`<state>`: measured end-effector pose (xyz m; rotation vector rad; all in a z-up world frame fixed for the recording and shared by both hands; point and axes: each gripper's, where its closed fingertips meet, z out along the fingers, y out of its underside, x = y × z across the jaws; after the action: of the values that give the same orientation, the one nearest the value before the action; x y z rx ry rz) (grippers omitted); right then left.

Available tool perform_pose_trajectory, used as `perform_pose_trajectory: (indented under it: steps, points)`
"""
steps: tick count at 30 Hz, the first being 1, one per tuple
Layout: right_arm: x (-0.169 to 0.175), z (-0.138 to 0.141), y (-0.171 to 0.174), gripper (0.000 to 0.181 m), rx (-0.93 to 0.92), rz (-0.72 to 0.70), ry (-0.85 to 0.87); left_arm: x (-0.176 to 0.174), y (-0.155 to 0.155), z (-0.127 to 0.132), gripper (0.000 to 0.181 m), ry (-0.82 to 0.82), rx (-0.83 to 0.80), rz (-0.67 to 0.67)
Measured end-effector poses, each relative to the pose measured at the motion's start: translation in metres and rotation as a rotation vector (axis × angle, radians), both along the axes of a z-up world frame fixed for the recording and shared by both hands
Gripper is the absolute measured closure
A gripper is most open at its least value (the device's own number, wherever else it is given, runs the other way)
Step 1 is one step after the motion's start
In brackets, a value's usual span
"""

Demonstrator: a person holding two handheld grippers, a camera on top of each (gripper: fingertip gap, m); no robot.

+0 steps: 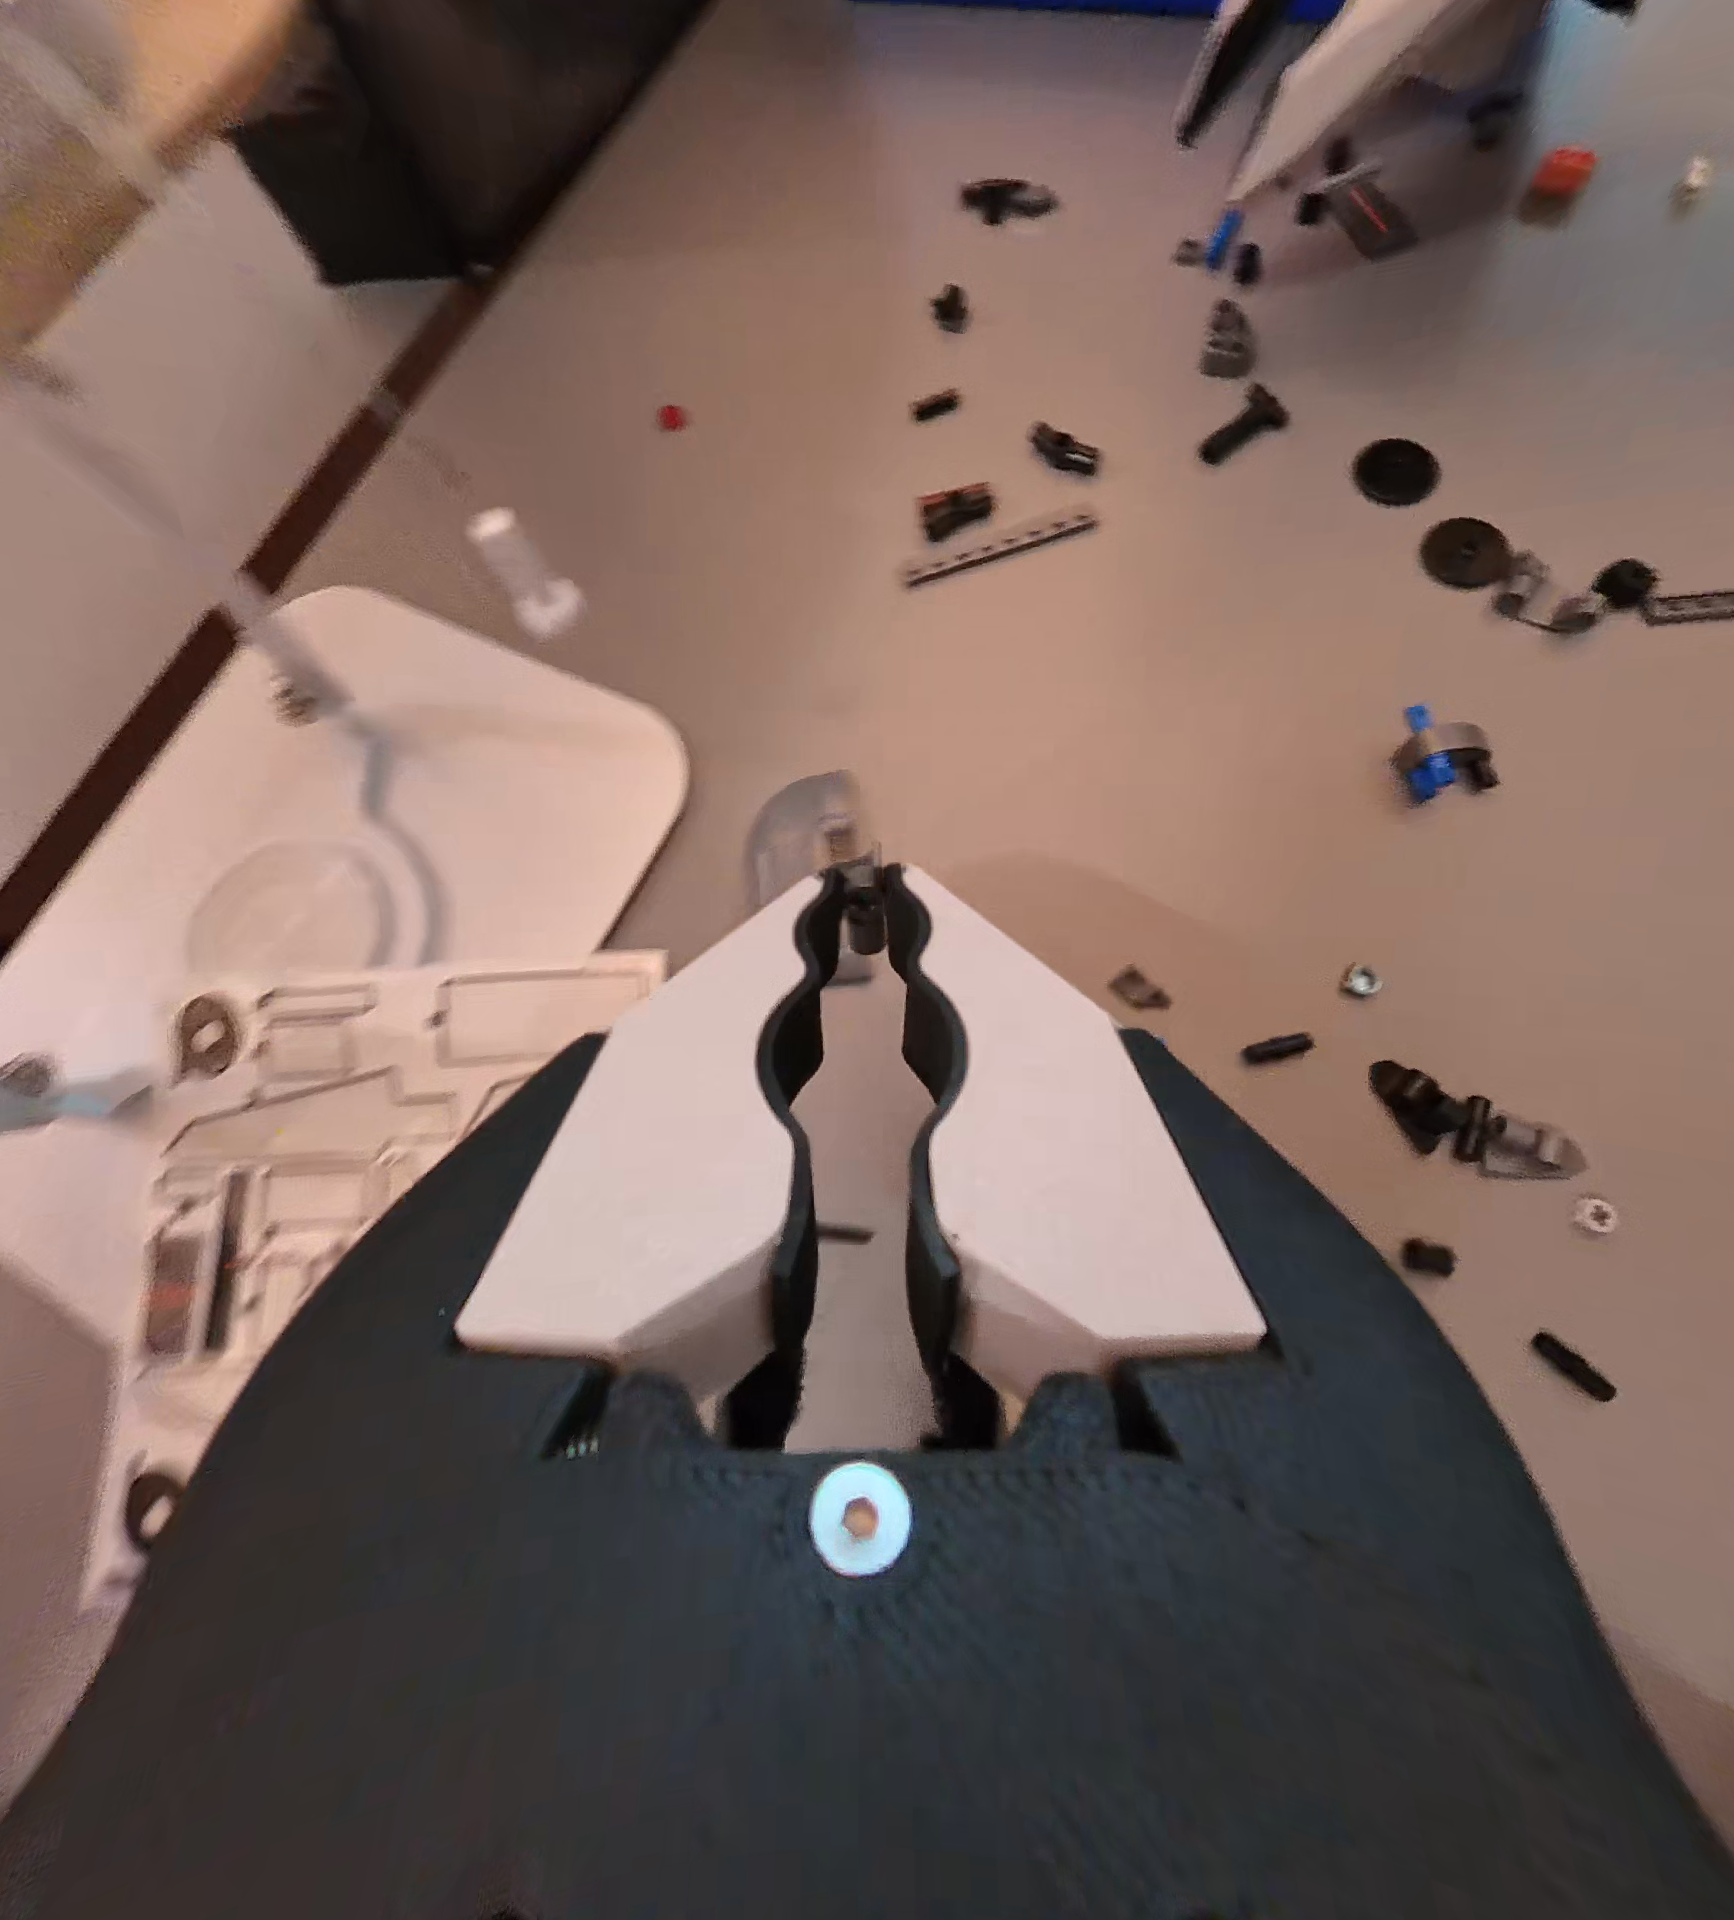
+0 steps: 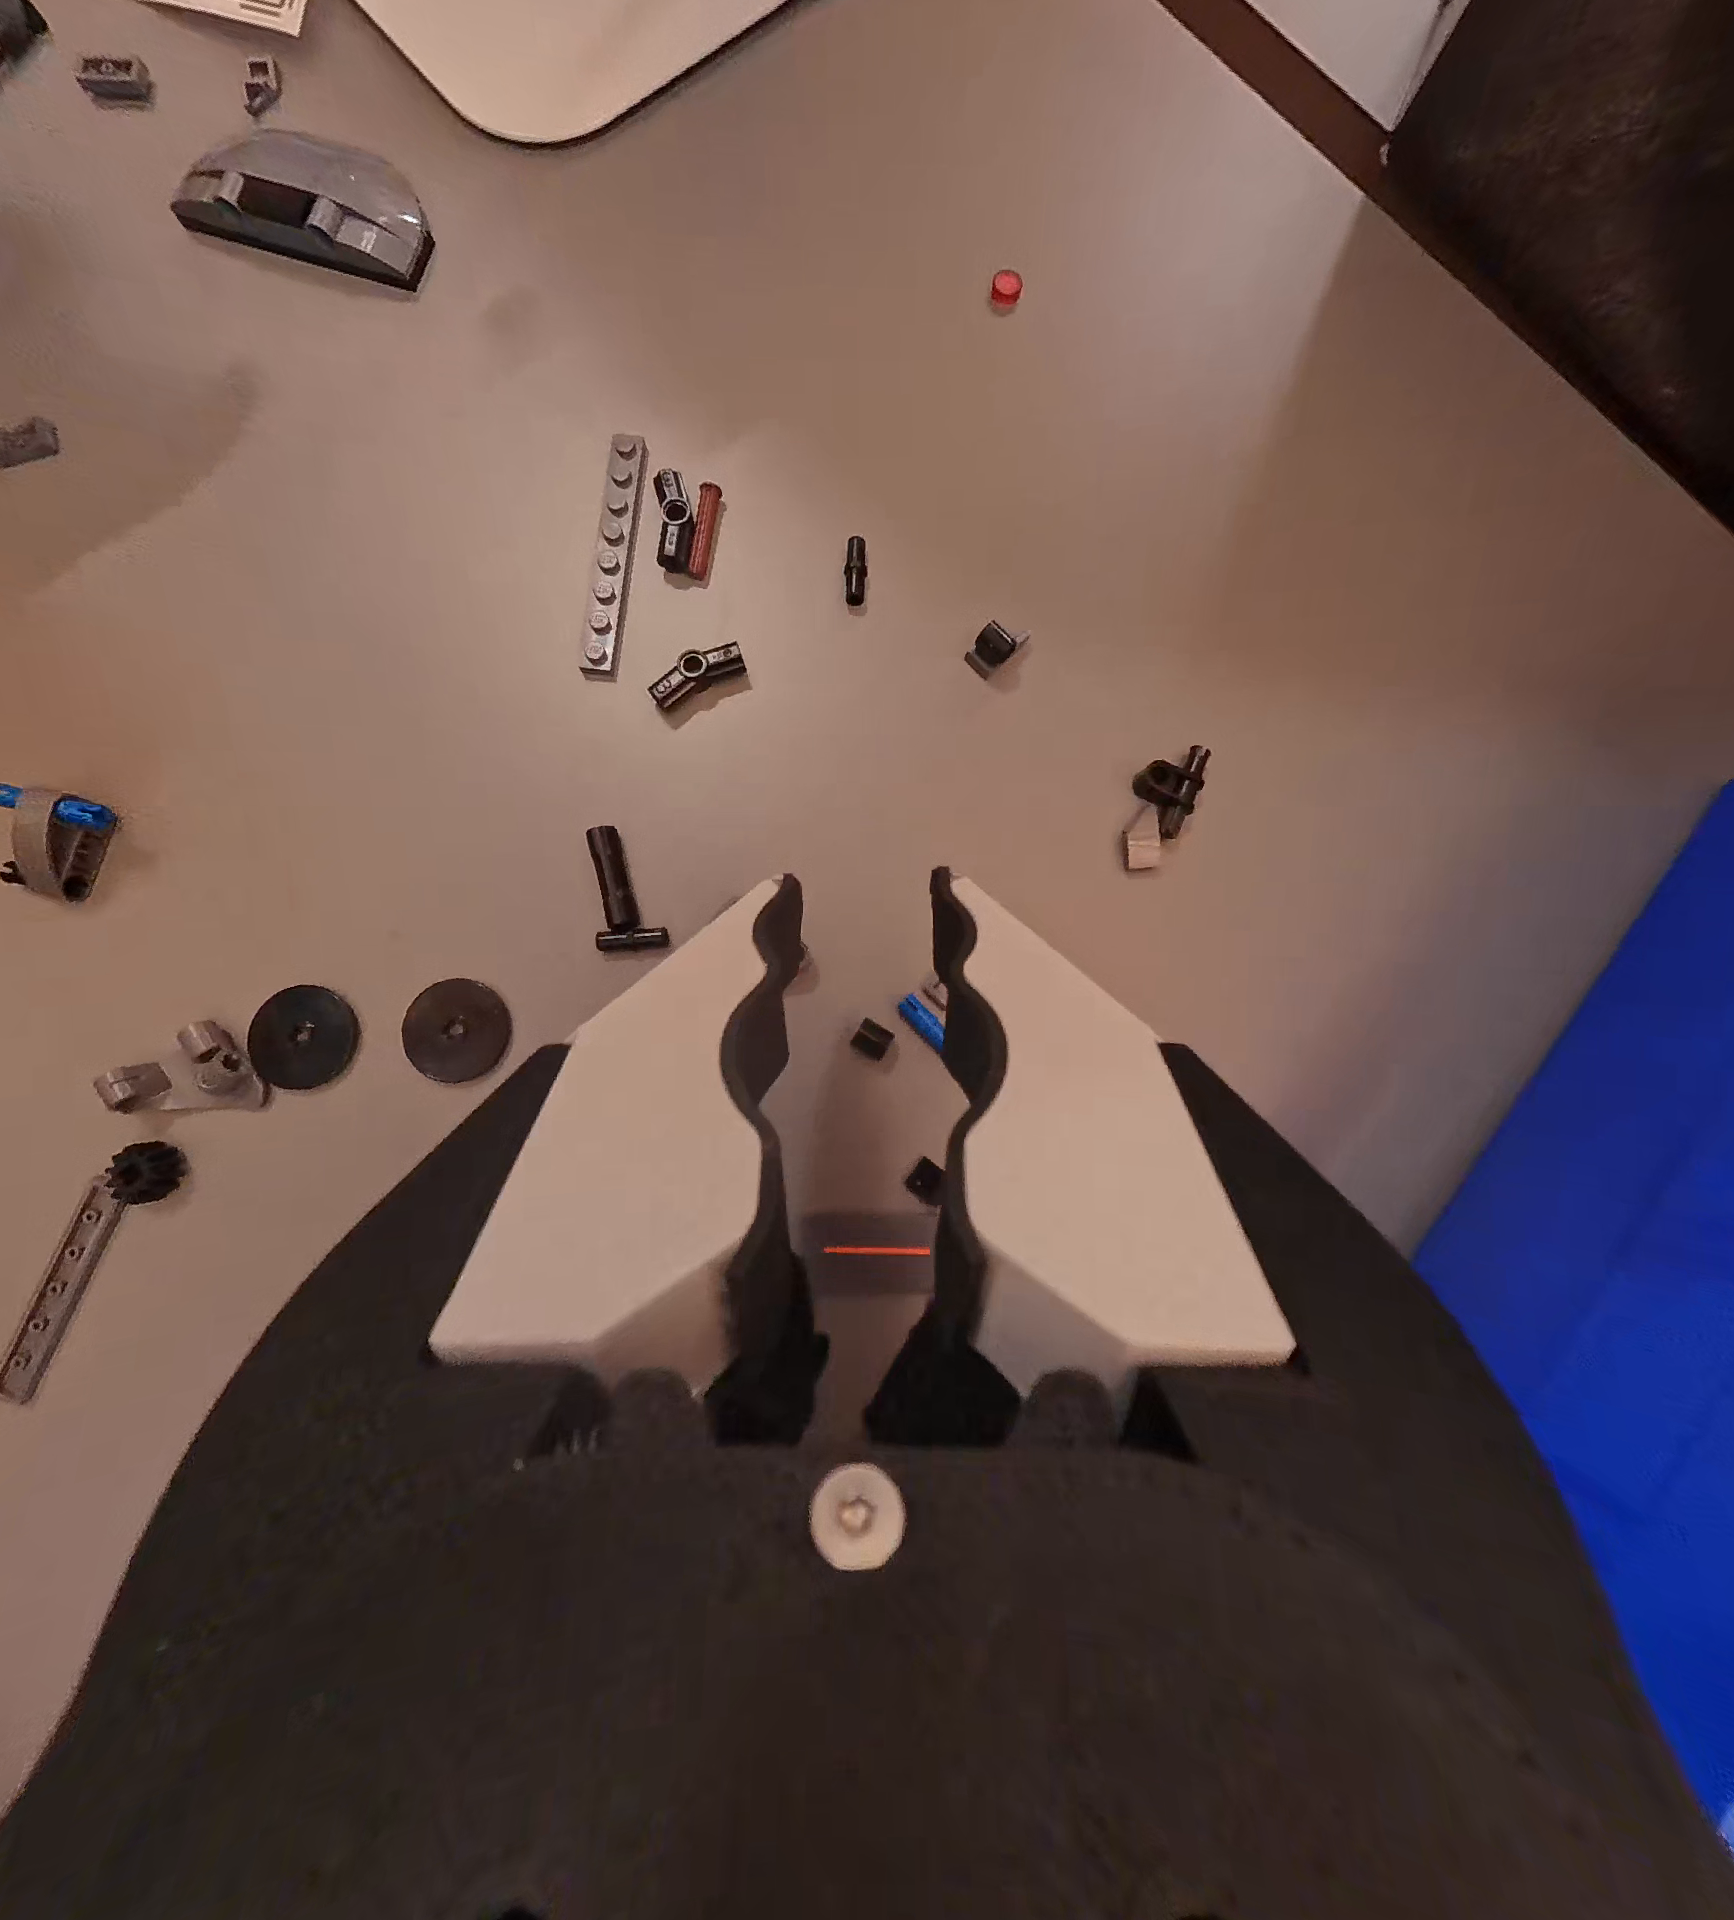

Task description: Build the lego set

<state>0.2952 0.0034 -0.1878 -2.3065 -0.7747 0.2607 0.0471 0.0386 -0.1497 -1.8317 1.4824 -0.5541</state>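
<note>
My left gripper (image 1: pixel 860 891) is shut on a small black lego pin (image 1: pixel 861 923) at its fingertips, held above the table. A smoky clear canopy piece (image 1: pixel 803 831) lies just beyond the tips and also shows in the right wrist view (image 2: pixel 302 208). My right gripper (image 2: pixel 863 888) is open and empty, low over the table. A small black piece (image 2: pixel 871 1037), a blue pin (image 2: pixel 920 1018) and a grey tile with a red line (image 2: pixel 873 1252) lie between its fingers. The right gripper also shows far off in the left wrist view (image 1: pixel 1221 156).
Loose lego parts are scattered over the grey table (image 2: pixel 1206 468): a long grey plate (image 2: pixel 614 556), two black discs (image 2: pixel 456 1031), a red stud (image 2: pixel 1005 288). An instruction booklet (image 1: pixel 302 1091) lies on a white board (image 1: pixel 530 727). A blue surface (image 2: pixel 1621 1195) is at the right. Some 25 cm of space lies between my two pairs of fingers. The long grey plate (image 2: pixel 614 556) is about 11 cm from my right fingertips. Look for it in the left wrist view (image 1: pixel 998 548) too.
</note>
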Motion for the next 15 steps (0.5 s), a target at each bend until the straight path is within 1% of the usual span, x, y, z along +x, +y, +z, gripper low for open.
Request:
perform_pose_trajectory:
  steps: [2, 6, 9, 15]
  points:
    - [-0.002, 0.0, 0.0, 0.158, 0.005, 0.007, -0.005, -0.019, 0.011, 0.006, 0.176, 0.015, 0.035, 0.061]
    - [-0.003, 0.002, 0.0, 0.158, 0.017, 0.013, -0.007, -0.038, 0.02, 0.015, 0.176, -0.002, 0.046, 0.118]
    - [-0.002, 0.0, 0.0, 0.158, 0.011, 0.014, -0.009, -0.04, 0.022, 0.013, 0.176, -0.006, 0.031, 0.126]
    - [-0.006, 0.0, -0.001, 0.158, 0.013, 0.034, -0.009, -0.035, 0.019, -0.001, 0.174, 0.054, 0.03, 0.107]
